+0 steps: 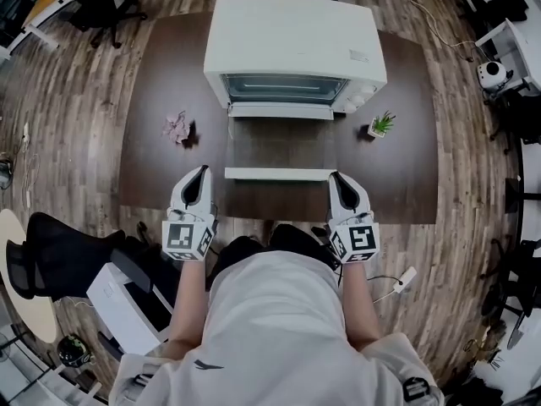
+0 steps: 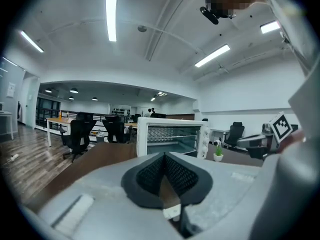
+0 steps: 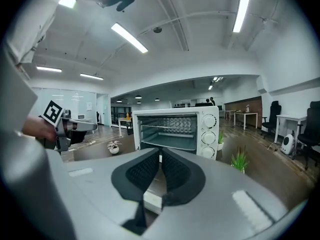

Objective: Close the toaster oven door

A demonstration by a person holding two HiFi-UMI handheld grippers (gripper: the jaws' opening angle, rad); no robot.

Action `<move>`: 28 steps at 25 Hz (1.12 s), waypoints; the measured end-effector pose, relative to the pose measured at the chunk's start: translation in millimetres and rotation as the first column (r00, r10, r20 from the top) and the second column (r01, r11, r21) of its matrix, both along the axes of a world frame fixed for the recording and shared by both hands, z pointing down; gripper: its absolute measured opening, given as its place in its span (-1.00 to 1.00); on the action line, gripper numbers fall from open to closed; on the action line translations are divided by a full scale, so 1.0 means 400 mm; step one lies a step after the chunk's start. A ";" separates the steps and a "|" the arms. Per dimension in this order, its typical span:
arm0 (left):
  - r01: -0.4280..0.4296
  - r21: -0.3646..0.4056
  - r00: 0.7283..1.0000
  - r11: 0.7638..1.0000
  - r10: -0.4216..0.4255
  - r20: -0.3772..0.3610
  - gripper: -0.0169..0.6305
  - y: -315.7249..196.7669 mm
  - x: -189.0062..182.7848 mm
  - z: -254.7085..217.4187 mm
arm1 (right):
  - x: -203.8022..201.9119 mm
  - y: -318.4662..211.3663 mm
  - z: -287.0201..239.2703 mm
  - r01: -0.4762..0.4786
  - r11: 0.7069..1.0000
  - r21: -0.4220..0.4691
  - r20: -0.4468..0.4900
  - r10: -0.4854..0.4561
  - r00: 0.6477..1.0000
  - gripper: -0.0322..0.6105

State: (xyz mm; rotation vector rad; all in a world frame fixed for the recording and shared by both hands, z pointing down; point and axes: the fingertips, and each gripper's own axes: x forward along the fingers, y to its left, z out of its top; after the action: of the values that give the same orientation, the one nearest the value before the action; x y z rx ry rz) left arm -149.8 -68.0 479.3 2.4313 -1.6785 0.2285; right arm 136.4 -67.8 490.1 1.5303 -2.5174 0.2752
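The white toaster oven [image 1: 292, 36] stands at the back of the dark table [image 1: 406, 167]. Its glass door [image 1: 279, 146] lies open and flat toward me, with the white handle bar [image 1: 279, 173] at its near edge. My left gripper [image 1: 203, 170] hovers just left of the handle, and my right gripper [image 1: 335, 177] just right of it; neither touches it. Straight ahead in the left gripper view is the oven [image 2: 170, 136], beyond the left gripper [image 2: 164, 157], which is shut and empty. The right gripper [image 3: 160, 157] is closed to a thin slit with nothing in it, and the oven [image 3: 175, 129] stands ahead.
A small pink plant [image 1: 177, 127] sits left of the door and a green potted plant [image 1: 380, 125] right of it. Office chairs and desks stand around on the wood floor. A white box [image 1: 118, 307] is by my left side.
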 end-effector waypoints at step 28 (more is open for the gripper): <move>-0.051 -0.039 0.999 0.998 0.050 -0.015 -0.94 -0.110 -0.077 0.041 | 0.099 0.036 0.486 -0.132 0.849 -0.512 -0.193 0.036 0.981 -0.09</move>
State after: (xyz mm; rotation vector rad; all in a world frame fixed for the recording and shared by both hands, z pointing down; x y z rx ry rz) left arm -180.4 -111.9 495.9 2.4430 -1.5927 0.2493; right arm 175.9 -53.6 684.6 1.3644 -2.0073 0.7369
